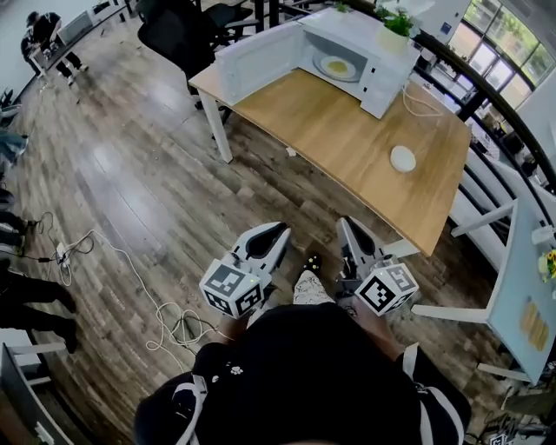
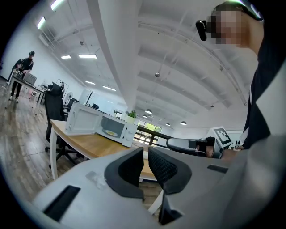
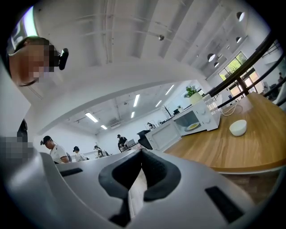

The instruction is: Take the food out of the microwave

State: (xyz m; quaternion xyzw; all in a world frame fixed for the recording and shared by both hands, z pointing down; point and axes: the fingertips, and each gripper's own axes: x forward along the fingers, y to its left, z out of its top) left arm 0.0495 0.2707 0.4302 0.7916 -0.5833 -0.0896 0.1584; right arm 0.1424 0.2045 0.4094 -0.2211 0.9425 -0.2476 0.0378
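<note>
A white microwave (image 1: 365, 48) stands at the far end of a wooden table (image 1: 347, 148), its door (image 1: 256, 61) swung wide open. Inside it lies a plate of yellow food (image 1: 337, 66). My left gripper (image 1: 281, 229) and right gripper (image 1: 345, 225) hover side by side over the floor, short of the table's near edge, both pointing level toward it. The left gripper view shows its jaws (image 2: 145, 152) shut and empty, with the microwave (image 2: 105, 125) far ahead. In the right gripper view the jaws (image 3: 141, 154) are shut too, with the food (image 3: 193, 126) in the distance.
A small white bowl (image 1: 402, 158) sits on the table near its right edge, with a white cord behind it. A potted plant (image 1: 398, 22) tops the microwave. A black office chair (image 1: 178, 30) stands beyond the table, cables (image 1: 130, 269) lie on the floor, and a white table (image 1: 530, 287) stands at right.
</note>
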